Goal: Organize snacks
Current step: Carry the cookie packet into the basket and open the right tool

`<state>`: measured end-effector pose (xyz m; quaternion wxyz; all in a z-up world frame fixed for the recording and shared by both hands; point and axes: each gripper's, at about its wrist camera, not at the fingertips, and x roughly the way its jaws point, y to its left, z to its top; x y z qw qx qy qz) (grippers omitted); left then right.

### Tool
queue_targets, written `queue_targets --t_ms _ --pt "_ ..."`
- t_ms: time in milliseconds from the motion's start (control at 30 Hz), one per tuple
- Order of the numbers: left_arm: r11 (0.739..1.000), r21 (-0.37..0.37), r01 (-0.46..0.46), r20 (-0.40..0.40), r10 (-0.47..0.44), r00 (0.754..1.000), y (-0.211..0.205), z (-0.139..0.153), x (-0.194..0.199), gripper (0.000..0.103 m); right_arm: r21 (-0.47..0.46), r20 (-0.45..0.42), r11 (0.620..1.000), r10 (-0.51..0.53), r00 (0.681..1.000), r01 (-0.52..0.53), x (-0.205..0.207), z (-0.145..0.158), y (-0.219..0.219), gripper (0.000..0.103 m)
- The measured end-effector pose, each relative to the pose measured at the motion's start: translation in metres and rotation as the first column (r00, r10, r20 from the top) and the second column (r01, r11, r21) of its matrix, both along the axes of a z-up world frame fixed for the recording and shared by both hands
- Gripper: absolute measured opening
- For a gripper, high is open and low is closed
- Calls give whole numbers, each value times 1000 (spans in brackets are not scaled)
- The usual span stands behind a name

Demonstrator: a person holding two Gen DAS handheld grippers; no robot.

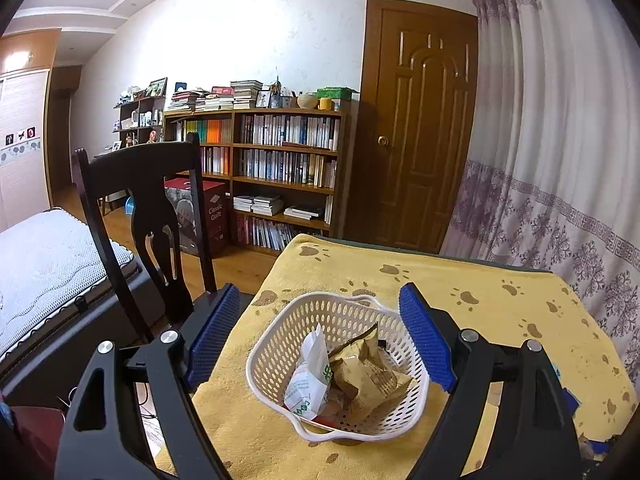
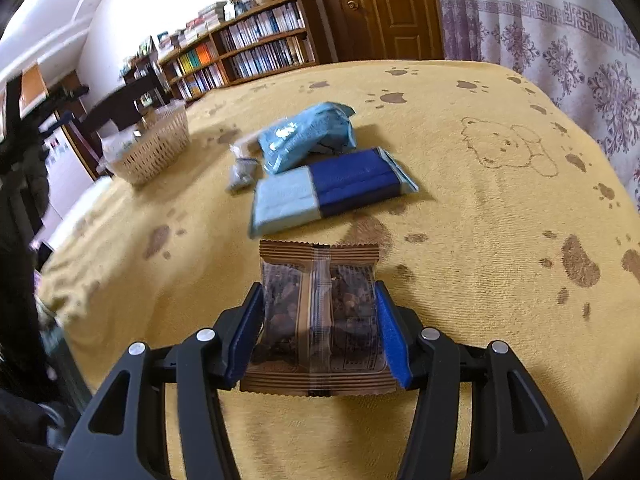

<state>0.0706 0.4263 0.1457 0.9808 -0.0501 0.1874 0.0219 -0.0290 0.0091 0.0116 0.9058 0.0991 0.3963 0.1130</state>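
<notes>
While the left gripper hangs wide apart above the white basket, nothing sits between its two blue pads, and they flank the basket without touching it. That basket rests on the yellow paw-print cloth covering the surface, near its left edge. Inside it two packets can be counted clearly: one white packet with green print, leaning upright, and one brown packet, crumpled and tilted against it; something reddish lies beneath them, too hidden to name.

Seen from the right wrist, the right gripper is clenched on one brown snack pack, its pads pressing the pack's two long sides. The pack has a clear window showing dark pieces inside and a seam down the middle, and it is held just above the cloth.

Ahead of it four more items lie loose on the surface: one flat pack, half pale blue and half dark blue; one light blue bag just behind it; and two small packets beside the bag's left end, blurred. The basket appears once more at the far left of this view, well apart from the loose packs.

Beyond the surface stand one dark chair, one bookshelf and one door.
</notes>
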Motion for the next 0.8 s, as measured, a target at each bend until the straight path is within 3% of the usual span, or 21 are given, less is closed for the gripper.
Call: queue_targets --t_ms 333,567,800 --pt "1000 -13 -24 40 24 999 9 10 -12 83 26 140 994 98 985 -103 17 60 47 54" --pt "993 52 -105 106 99 989 16 23 -27 87 -3 218 979 201 955 -206 55 105 109 54" --pt "991 -18 -131 150 132 980 41 36 -42 87 16 229 964 256 939 -266 109 134 173 54"
